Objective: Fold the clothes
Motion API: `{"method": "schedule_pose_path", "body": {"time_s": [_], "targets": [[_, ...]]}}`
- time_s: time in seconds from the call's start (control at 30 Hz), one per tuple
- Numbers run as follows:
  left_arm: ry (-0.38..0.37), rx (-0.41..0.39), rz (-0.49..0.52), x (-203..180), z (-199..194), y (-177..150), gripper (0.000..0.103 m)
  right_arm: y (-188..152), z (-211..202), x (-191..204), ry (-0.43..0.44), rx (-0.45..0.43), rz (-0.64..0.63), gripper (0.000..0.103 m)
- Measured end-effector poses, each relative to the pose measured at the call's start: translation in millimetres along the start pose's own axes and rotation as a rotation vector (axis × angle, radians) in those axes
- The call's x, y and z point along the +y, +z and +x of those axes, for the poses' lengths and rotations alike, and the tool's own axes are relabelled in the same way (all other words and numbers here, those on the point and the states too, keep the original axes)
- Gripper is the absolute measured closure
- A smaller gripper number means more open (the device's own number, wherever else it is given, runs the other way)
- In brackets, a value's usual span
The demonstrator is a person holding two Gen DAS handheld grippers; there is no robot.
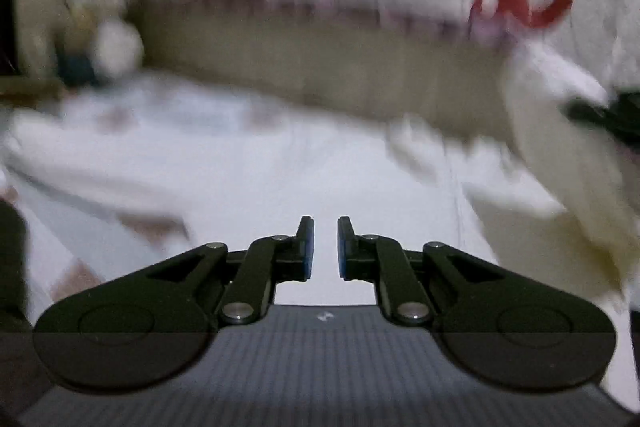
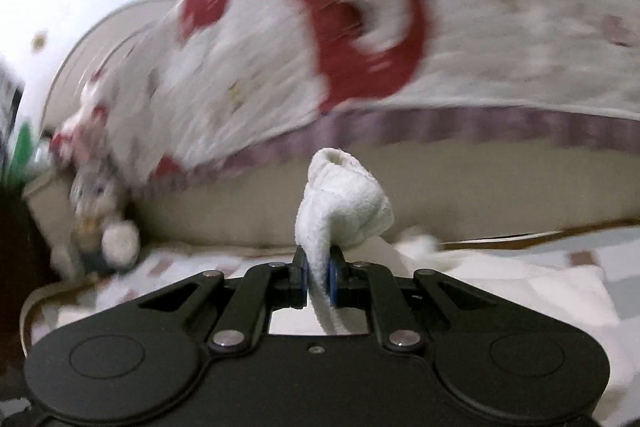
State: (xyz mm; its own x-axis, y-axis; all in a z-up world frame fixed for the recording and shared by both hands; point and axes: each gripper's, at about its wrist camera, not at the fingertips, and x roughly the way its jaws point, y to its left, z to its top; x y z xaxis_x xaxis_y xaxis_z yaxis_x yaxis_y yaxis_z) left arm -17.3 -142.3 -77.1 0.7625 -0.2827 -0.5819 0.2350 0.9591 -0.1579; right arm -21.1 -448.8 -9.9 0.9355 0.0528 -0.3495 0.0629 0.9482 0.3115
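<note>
Your right gripper (image 2: 319,273) pinches a bunched white terry-cloth garment (image 2: 344,203), lifted above the pale patterned bed sheet (image 2: 560,267); your left gripper (image 1: 325,249) hangs empty, jaws narrowly parted, beneath a red-and-white printed blanket (image 2: 360,27).

The left gripper (image 1: 324,247) and right gripper (image 2: 318,273) look alike: matte black linkage arms, silver pivot screws, blue pads (image 1: 309,247) on slim fingers, round embossed discs flanking a ribbed grey body.
</note>
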Motion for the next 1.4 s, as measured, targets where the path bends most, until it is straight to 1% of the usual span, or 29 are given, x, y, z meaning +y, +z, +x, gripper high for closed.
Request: {"method": "schedule_pose_path", "body": {"time_s": [0.03,0.07,0.1,0.13,0.17,0.2,0.3,0.37,0.4,0.47,0.5,0.53,0.6,0.63,0.7,0.77,0.8,0.87,0.9,0.93,1.0,1.07,1.17,1.23,1.33,1.37,1.4], "targets": [[-0.003,-0.001,-0.002,1.6,2.6,0.5,0.093,-8.6,15.7,15.1,-0.004,0.024,-0.043,0.09],[-0.007,-0.003,-0.003,3.2,5.2,1.0,0.093,-19.1,30.3,24.8,-0.023,0.06,-0.096,0.086],[-0.01,-0.004,-0.005,4.9,7.8,1.5,0.093,-29.8,44.8,34.3,-0.042,0.097,-0.149,0.085],[-0.016,-0.002,-0.006,6.1,10.3,1.7,0.093,-36.9,52.8,33.4,-0.046,0.157,-0.155,0.084],[-0.033,0.013,-0.008,5.7,13.0,0.3,0.091,-43.8,60.4,31.8,-0.05,0.218,-0.159,0.078],[-0.049,0.028,-0.01,5.2,15.6,-1.1,0.089,-50.7,68.0,30.3,-0.053,0.278,-0.162,0.078],[-0.09,0.069,-0.004,-1.0,23.6,-6.2,0.089,-45.4,30.1,13.4,0.021,0.327,-0.173,0.075],[-0.121,0.08,0.016,-11.6,26.0,-14.0,0.089,-41.3,-9.6,-3.8,0.034,0.353,-0.254,0.063],[-0.138,0.085,0.027,-16.9,28.1,-16.3,0.088,-40.6,-25.4,-15.4,0.016,0.363,-0.299,0.062],[-0.172,0.096,0.047,-27.5,29.7,-22.4,0.083,-48.9,-60.4,-46.9,-0.085,0.381,-0.356,0.061],[-0.189,0.103,0.051,-32.2,30.1,-25.2,0.08,-51.5,-72.0,-63.2,-0.137,0.376,-0.337,0.059],[-0.204,0.114,0.03,-33.4,33.2,-23.4,0.078,-57.1,-84.6,-83.7,-0.196,0.367,-0.281,0.059],[-0.234,0.136,-0.011,-35.9,39.6,-19.9,0.074,-66.4,-96.7,-116.7,-0.319,0.396,-0.174,0.059],[-0.25,0.147,-0.032,-37.1,42.8,-18.2,0.073,-66.6,-100.9,-125.9,-0.36,0.383,-0.15,0.059],[-0.28,0.169,-0.073,-39.6,49.1,-14.7,0.068,-62.2,-101.7,-134.8,-0.348,0.363,-0.122,0.059],[-0.31,0.191,-0.115,-42.0,55.5,-11.2,0.065,-60.1,-96.8,-141.7,-0.339,0.35,-0.091,0.056],[-0.325,0.202,-0.136,-43.3,58.6,-9.5,0.066,-60.3,-91.4,-144.1,-0.337,0.347,-0.073,0.055],[-0.345,0.21,-0.153,-46.7,62.2,-4.1,0.067,-68.2,-83.7,-152.7,-0.344,0.385,-0.057,0.055],[-0.348,0.207,-0.152,-49.0,62.8,-0.8,0.065,-71.1,-76.3,-153.5,-0.354,0.397,-0.064,0.055],[-0.337,0.191,-0.143,-52.2,62.3,1.6,0.065,-73.4,-70.7,-154.9,-0.366,0.413,-0.077,0.055],[-0.313,0.186,-0.136,-58.1,65.2,3.6,0.063,-75.8,-67.4,-157.6,-0.381,0.41,-0.079,0.053],[-0.299,0.19,-0.14,-63.1,69.7,3.6,0.062,-74.1,-60.5,-159.2,-0.392,0.407,-0.05,0.044],[-0.287,0.203,-0.158,-69.3,78.1,1.4,0.062,-71.1,-56.4,-158.4,-0.385,0.398,-0.028,0.043],[-0.273,0.196,-0.165,-70.4,82.7,-0.4,0.061,-73.5,-53.7,-157.6,-0.39,0.404,-0.046,0.042],[-0.251,0.187,-0.175,-72.3,89.5,-2.9,0.059,-80.0,-42.0,-159.1,-0.431,0.435,-0.083,0.043],[-0.238,0.181,-0.168,-73.8,90.6,-2.8,0.057,-80.5,-40.3,-160.0,-0.432,0.434,-0.08,0.043],[-0.21,0.17,-0.158,-75.2,91.0,-2.3,0.056,-79.9,-39.5,-160.9,-0.425,0.429,-0.072,0.043]]}}
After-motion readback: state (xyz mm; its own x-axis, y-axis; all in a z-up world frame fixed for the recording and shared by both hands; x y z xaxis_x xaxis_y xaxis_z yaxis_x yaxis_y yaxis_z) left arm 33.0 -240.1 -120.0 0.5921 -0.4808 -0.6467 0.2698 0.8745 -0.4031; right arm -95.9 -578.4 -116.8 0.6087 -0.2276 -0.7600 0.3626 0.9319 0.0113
